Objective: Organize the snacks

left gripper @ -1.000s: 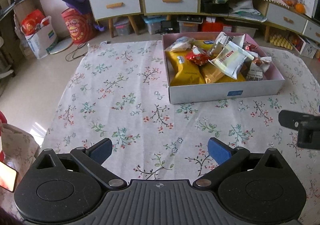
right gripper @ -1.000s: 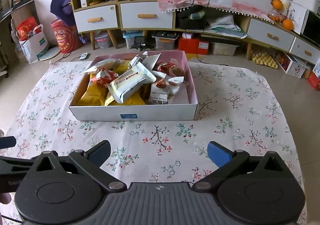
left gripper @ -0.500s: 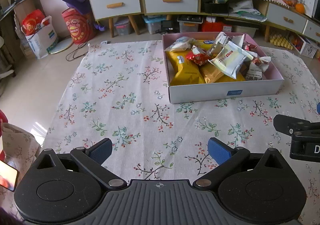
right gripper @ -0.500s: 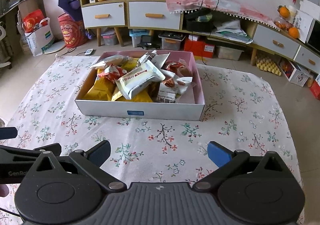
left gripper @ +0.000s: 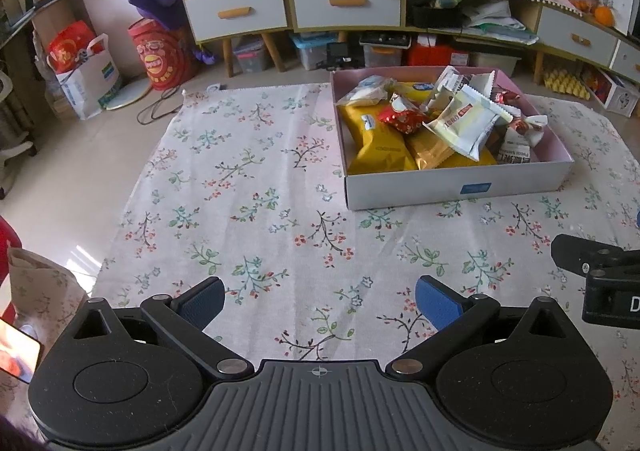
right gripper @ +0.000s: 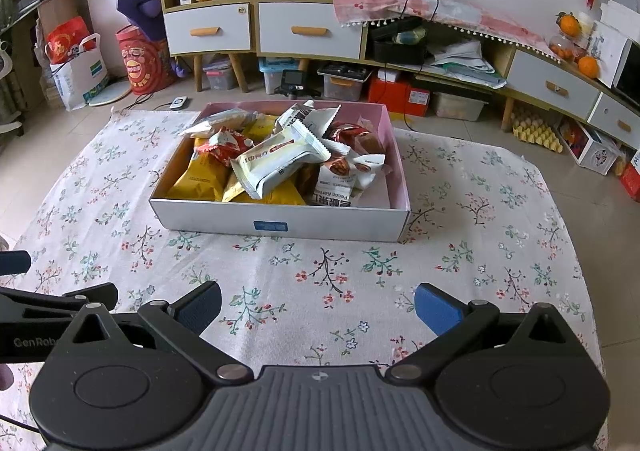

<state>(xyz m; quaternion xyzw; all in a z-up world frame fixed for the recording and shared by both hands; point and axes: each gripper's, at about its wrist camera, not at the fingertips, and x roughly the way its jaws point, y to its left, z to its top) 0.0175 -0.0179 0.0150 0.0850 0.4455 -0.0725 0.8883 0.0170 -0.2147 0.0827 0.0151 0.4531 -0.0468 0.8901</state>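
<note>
My left gripper (left gripper: 320, 301) and right gripper (right gripper: 318, 307) are matt black plastic with ribbed blue pads. At twelve o'clock a smooth cardboard box (right gripper: 280, 225) holds glossy crinkled foil snack packets (right gripper: 280, 163), on woven floral cloth (right gripper: 320, 271).

The black arm of the left gripper (right gripper: 36, 331), seen at the edge of the right wrist view, shows the pale letters "GenRob", cut off after that. The black block of the right gripper (left gripper: 612, 301), seen in the left wrist view, shows a white "D". A white snack packet with red nuts (right gripper: 340, 187) in the box says "Pecan"; its other words are too small to read.
</note>
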